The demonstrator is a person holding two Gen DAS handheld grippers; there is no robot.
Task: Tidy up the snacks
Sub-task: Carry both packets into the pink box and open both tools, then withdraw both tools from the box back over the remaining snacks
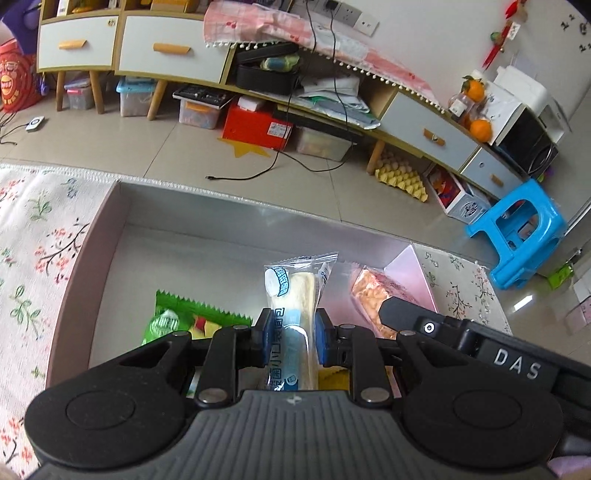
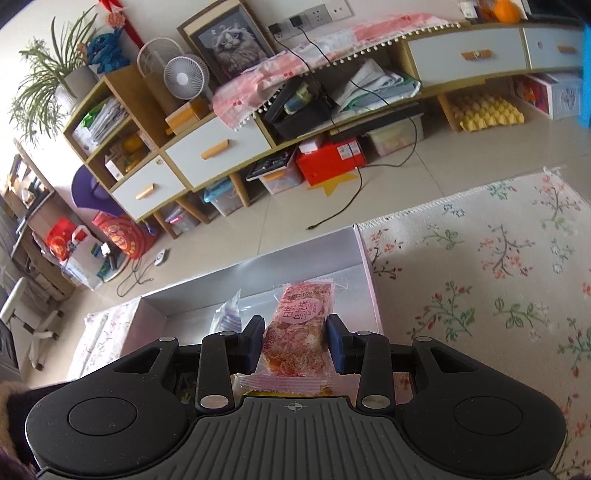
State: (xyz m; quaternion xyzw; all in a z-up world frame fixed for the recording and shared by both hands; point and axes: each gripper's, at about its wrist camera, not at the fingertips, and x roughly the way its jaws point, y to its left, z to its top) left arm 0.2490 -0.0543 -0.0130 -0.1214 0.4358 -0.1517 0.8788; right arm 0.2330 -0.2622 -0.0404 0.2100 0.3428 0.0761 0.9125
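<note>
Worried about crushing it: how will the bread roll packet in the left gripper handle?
The bread roll packet is probably soft and light, so it may squash between the left gripper. Its glossy film looks slippery. Its free end may droop.

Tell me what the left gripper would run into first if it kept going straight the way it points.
Probably the pale floor of the pink box. The left gripper, shut on the bread snack packet, points down into the box, and the floor ahead of the packet looks bare; depth is hard to judge.

Floor: pale glossy tiles [image 1: 155, 147]
Rug: cream, floral [image 2: 498, 258]
Cabinet: long, low, white drawers, wooden legs [image 1: 162, 51]
Stool: blue plastic [image 1: 524, 229]
Wall: white, sockets [image 1: 347, 14]
</note>
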